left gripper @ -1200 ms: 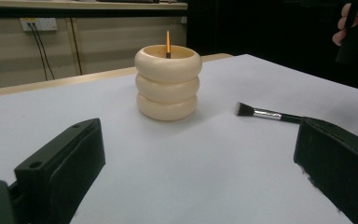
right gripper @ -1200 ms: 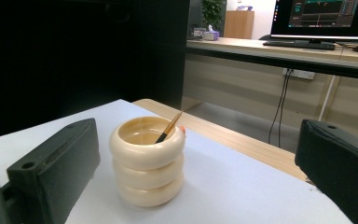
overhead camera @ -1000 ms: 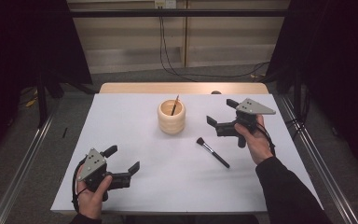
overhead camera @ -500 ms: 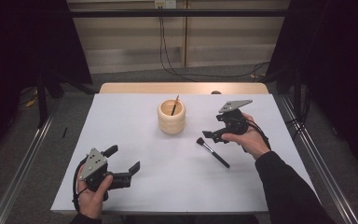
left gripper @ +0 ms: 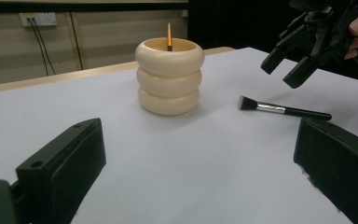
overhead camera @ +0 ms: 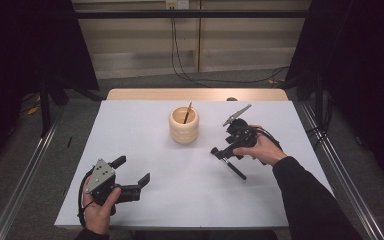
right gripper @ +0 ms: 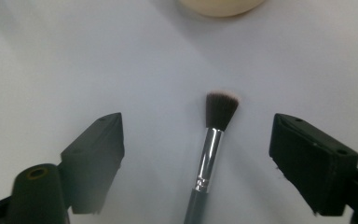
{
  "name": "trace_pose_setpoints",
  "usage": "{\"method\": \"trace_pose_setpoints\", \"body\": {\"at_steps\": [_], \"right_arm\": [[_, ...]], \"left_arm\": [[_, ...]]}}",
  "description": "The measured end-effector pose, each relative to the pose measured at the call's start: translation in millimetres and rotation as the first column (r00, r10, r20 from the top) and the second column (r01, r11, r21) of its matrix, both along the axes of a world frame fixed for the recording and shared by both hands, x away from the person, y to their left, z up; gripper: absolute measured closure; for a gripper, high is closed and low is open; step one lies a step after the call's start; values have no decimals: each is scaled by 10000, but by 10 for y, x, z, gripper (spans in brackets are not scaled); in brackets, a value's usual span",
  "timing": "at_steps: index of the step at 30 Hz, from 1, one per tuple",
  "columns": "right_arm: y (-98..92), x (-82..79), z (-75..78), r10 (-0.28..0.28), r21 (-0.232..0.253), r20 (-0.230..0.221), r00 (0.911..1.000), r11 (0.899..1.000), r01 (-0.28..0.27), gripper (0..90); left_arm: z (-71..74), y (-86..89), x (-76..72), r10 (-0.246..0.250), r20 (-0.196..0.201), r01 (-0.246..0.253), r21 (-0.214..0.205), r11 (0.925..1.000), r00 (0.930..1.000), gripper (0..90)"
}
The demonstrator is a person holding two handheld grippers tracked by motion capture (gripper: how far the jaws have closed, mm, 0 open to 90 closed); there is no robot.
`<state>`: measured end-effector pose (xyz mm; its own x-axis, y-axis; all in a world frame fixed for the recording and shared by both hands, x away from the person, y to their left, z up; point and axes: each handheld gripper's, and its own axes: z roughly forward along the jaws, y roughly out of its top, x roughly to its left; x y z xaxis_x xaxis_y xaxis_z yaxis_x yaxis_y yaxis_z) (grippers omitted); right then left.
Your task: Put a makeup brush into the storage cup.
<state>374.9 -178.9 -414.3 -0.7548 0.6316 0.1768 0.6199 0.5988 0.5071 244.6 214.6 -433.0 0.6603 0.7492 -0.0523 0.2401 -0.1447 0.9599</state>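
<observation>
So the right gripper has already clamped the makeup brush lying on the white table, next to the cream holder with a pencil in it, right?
Not clamped. In the right gripper view the right gripper has its jaws, which have just been closing, apart on either side of the makeup brush, not touching it. The brush does lie on the white table, beside the cream holder with its pencil.

- The makeup brush point(right gripper: 213, 140) lies on the white worktop point(right gripper: 74, 56), bristles pointing away, silver ferrule below them.
- The right gripper point(right gripper: 200, 163) hangs above it; its jaws have just been closing, one on each side of the brush and clear of it.
- The cream pot point(right gripper: 221, 5) shows at the top edge.
</observation>
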Motion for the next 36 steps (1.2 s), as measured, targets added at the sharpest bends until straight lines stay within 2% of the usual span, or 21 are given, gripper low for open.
{"method": "trace_pose_setpoints", "body": {"at_steps": [2,3,4,6,8,10,13,14,19,21,23,27,29,34,36], "right_arm": [[12,19,2,21,-135,-49,10000,9999,-22,191],[37,55,-3,-55,-436,-345,9994,9990,40,193],[37,55,-3,-55,-436,-345,9994,9990,40,193],[63,99,-27,-31,-987,-716,9974,9951,-40,259],[71,126,-43,-2,-1207,-1017,9948,9926,-121,326],[77,142,-55,-178,-1496,-1248,9920,9887,-11,343],[77,159,-78,-156,-1765,-1405,9900,9843,-95,359],[81,167,-109,77,-2033,-1319,9912,9785,-346,367],[101,175,-125,223,-2195,-1576,9873,9739,-571,433],[122,181,-136,64,-2218,-1930,9812,9738,-500,469],[151,200,-181,-96,-2463,-2203,9754,9681,-461,523],[160,219,-205,-223,-2502,-2250,9741,9675,-356,590],[175,220,-222,-198,-2679,-2393,9708,9623,-464,651],[198,206,-247,-154,-2758,-2571,9663,9595,-581,677],[209,190,-253,-257,-2903,-2665,9635,9554,-548,678]], "left_arm": [[-1,-3,0,8,-8,-8,-31,10000,10000,20],[-3,-1,2,-52,-9,52,-61,10000,10000,20],[-3,-1,2,-68,-8,68,-46,10000,10000,20],[-5,2,6,-31,-13,31,-56,10000,10000,23],[-6,6,10,-10,-29,10,-59,10000,10000,23],[-5,15,14,-53,-14,53,-27,10000,10000,23],[-5,14,12,12,10,-12,4,10000,10000,22],[-6,10,12,-9,-14,9,-28,10000,10000,22],[-9,9,14,-22,-15,22,0,10000,10000,22],[-10,5,13,-17,-20,17,-28,10000,10000,22],[-9,9,9,-35,-24,34,-10,10000,10000,19],[-11,11,11,21,-45,-21,-19,10000,10000,20],[-15,13,14,-39,-79,38,-68,10000,10000,19],[-9,16,8,10,-124,-9,41,10000,9999,19],[-14,14,12,3,-93,-3,-36,10000,10000,19]]}}
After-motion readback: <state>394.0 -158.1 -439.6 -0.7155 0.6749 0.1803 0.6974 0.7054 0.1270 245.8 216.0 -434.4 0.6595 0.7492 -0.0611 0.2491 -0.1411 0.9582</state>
